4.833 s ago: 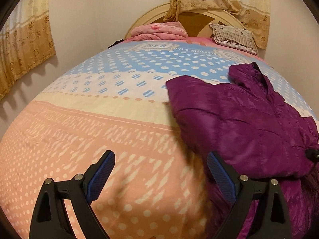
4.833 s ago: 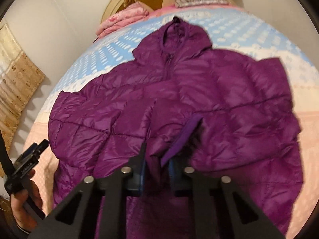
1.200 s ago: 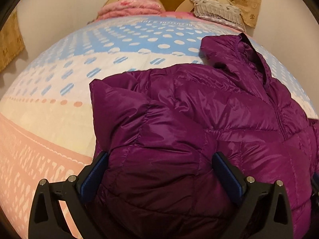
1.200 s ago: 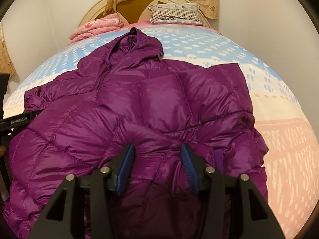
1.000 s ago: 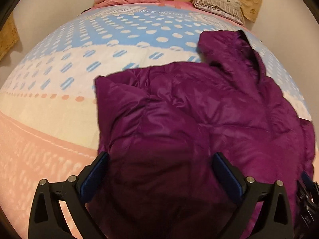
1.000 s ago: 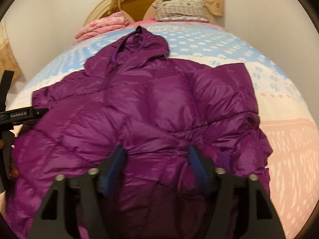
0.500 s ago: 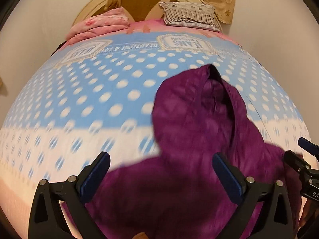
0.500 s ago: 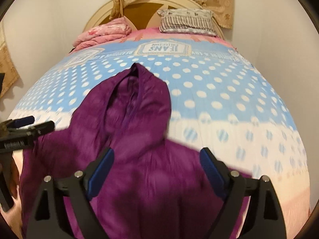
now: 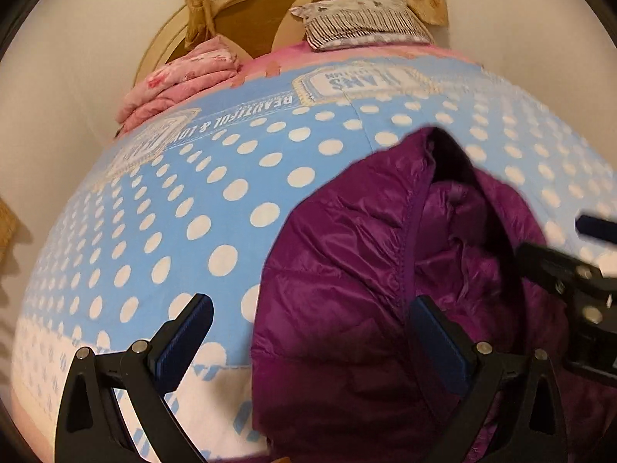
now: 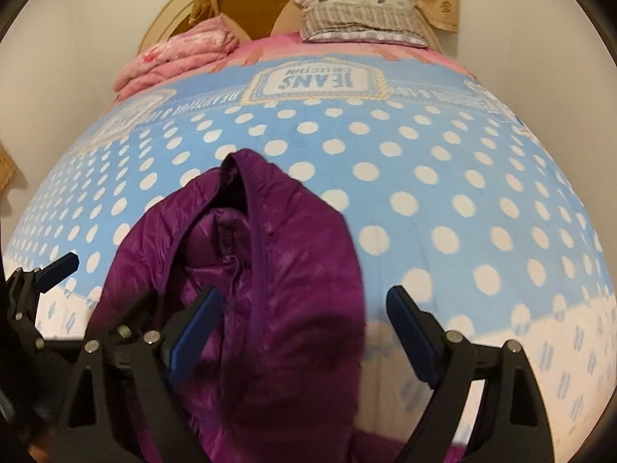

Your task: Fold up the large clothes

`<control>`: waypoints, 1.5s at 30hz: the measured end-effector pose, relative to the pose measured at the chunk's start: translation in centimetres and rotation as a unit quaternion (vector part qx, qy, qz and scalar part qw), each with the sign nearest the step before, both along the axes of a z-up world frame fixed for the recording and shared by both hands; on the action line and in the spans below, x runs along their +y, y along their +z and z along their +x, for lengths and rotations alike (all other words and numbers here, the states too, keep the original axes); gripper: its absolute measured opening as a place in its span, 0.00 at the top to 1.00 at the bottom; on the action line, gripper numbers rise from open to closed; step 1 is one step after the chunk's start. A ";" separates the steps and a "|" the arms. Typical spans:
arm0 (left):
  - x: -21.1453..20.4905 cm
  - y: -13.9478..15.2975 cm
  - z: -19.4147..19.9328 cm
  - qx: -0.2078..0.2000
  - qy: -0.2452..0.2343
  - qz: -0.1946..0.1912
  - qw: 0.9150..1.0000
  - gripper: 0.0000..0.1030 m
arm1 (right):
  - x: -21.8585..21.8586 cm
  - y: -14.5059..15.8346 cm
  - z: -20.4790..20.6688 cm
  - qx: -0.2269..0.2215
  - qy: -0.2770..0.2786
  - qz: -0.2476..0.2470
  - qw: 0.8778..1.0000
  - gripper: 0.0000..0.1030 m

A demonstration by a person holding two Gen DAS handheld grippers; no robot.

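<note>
Both claws, the left gripper (image 9: 308, 332) and right gripper (image 10: 299, 328), now gape wide and empty, having moved up from the hem. Between them lies the hood of the quilted purple puffer jacket (image 9: 366, 270), peak toward 12 o'clock on the blue polka-dot bedspread (image 9: 231, 177). That shift suggests the hood gets folded next.

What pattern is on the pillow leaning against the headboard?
The pillow has thin grey and white stripes; it shows best in the right wrist view.

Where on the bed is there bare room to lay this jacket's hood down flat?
Bare dotted blue bedspread lies beyond the purple jacket hood, up to the JEANS print, and to its right. The headboard end is crowded: pink folded blanket and striped pillow. The left gripper crowds the hood's left side.
</note>
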State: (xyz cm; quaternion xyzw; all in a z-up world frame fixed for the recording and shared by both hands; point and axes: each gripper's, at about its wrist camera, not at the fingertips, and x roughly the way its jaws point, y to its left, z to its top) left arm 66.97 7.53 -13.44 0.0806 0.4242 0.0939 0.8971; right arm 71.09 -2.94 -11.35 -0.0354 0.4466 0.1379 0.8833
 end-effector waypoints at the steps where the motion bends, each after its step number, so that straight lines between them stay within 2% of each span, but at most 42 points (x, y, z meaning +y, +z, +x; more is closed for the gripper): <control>1: -0.3 -0.5 0.0 0.002 0.002 0.025 1.000 0.01 | 0.5 -0.4 0.2 -0.002 0.003 -0.017 1.000 0.13; 5: -0.3 -1.5 0.0 0.005 -0.005 0.046 0.999 0.01 | 1.4 -1.4 0.7 -0.015 0.003 -0.074 0.997 0.14; 6: -0.1 -1.4 -0.2 0.001 -0.009 0.044 0.999 0.02 | 1.4 -1.8 0.8 -0.010 0.006 -0.083 0.996 0.22; 7: -0.1 -1.2 -0.4 -0.007 -0.015 0.034 0.999 0.10 | 1.3 -2.1 0.8 -0.006 0.009 -0.087 0.996 0.43; 8: 0.1 -0.8 -0.7 -0.013 -0.022 0.025 0.999 0.29 | 1.1 -2.4 0.7 0.003 0.015 -0.089 0.996 0.57; 9: 0.0 -0.6 -0.9 -0.009 -0.035 0.017 0.999 0.43 | 0.9 -2.5 0.5 0.010 0.019 -0.086 0.996 0.80; 10: -0.1 -0.5 -0.9 0.001 -0.055 0.009 0.998 0.71 | 0.5 -2.5 0.2 0.011 0.023 -0.080 0.997 0.82; 11: -0.3 -0.5 -1.0 0.009 -0.066 0.009 0.998 0.88 | 0.2 -2.3 -0.3 0.004 0.023 -0.082 0.996 0.83; 12: -0.4 -0.3 -1.5 0.007 -0.072 0.010 0.997 0.89 | -0.1 -2.0 -0.9 -0.002 0.026 -0.082 0.996 0.87; 15: -0.7 0.6 -3.0 -0.008 -0.088 0.006 0.996 0.92 | -0.7 -0.6 -2.6 -0.020 0.032 -0.067 0.997 0.89; 18: -0.6 2.1 -4.3 -0.032 -0.095 -0.030 0.995 0.92 | -0.9 0.2 -3.8 -0.022 0.039 -0.059 0.997 0.89; 19: -0.6 2.8 -4.6 -0.049 -0.077 -0.027 0.995 0.91 | -0.8 0.3 -3.8 -0.024 0.039 -0.062 0.997 0.89; 20: -0.6 3.3 -4.6 -0.058 -0.071 -0.034 0.995 0.77 | -0.8 0.6 -4.0 -0.026 0.039 -0.060 0.997 0.89; 21: -0.8 3.6 -4.6 -0.059 -0.076 -0.049 0.994 0.58 | -0.8 0.8 -4.0 -0.027 0.039 -0.057 0.997 0.89; 22: -1.0 3.7 -4.5 -0.058 -0.081 -0.060 0.993 0.02 | -0.7 1.0 -4.2 -0.029 0.041 -0.057 0.997 0.91; 24: -1.8 3.3 -4.0 -0.052 -0.080 -0.054 0.994 0.01 | -0.7 1.6 -4.4 -0.038 0.045 -0.052 0.997 0.91; 27: -3.3 2.2 -3.1 -0.050 -0.088 -0.015 0.995 0.01 | -0.4 2.0 -4.6 -0.049 0.056 -0.048 0.996 0.91; 29: -3.5 1.9 -2.1 -0.052 -0.089 -0.012 0.995 0.01 | -0.3 1.7 -4.5 -0.045 0.061 -0.044 0.996 0.91; 31: -3.3 1.0 -0.5 -0.047 -0.063 0.014 0.997 0.01 | -0.7 1.2 -3.8 -0.034 0.061 -0.035 0.997 0.87; 32: -3.0 0.8 0.1 -0.043 -0.063 0.016 0.997 0.01 | -0.9 1.0 -3.7 -0.036 0.057 -0.035 0.997 0.80; 34: -2.7 -0.5 1.4 -0.024 -0.053 0.029 0.998 0.01 | -1.2 0.8 -3.1 -0.052 0.045 -0.041 0.997 0.20; 35: -2.6 -1.3 2.0 -0.009 -0.041 0.047 0.998 0.01 | -1.4 0.8 -3.0 -0.065 0.037 -0.042 0.996 0.12; 36: -2.3 -1.9 2.3 -0.002 -0.027 0.060 0.998 0.01 | -1.4 0.8 -2.7 -0.077 0.027 -0.049 0.995 0.10; 39: -1.1 -2.6 2.6 -0.010 0.016 0.074 0.997 0.01 | -0.2 0.3 -1.3 -0.071 0.024 -0.073 0.995 0.12; 43: -1.1 -2.5 2.3 -0.018 0.006 0.071 0.997 0.01 | 2.3 -1.3 0.2 -0.057 0.025 -0.120 0.991 0.15; 44: -0.8 -2.6 2.4 -0.012 0.002 0.069 0.998 0.02 | 2.9 -1.7 0.4 -0.061 0.025 -0.141 0.988 0.20; 45: -0.7 -2.6 2.3 -0.008 -0.004 0.065 0.998 0.07 | 3.2 -2.3 0.7 -0.058 0.020 -0.167 0.984 0.50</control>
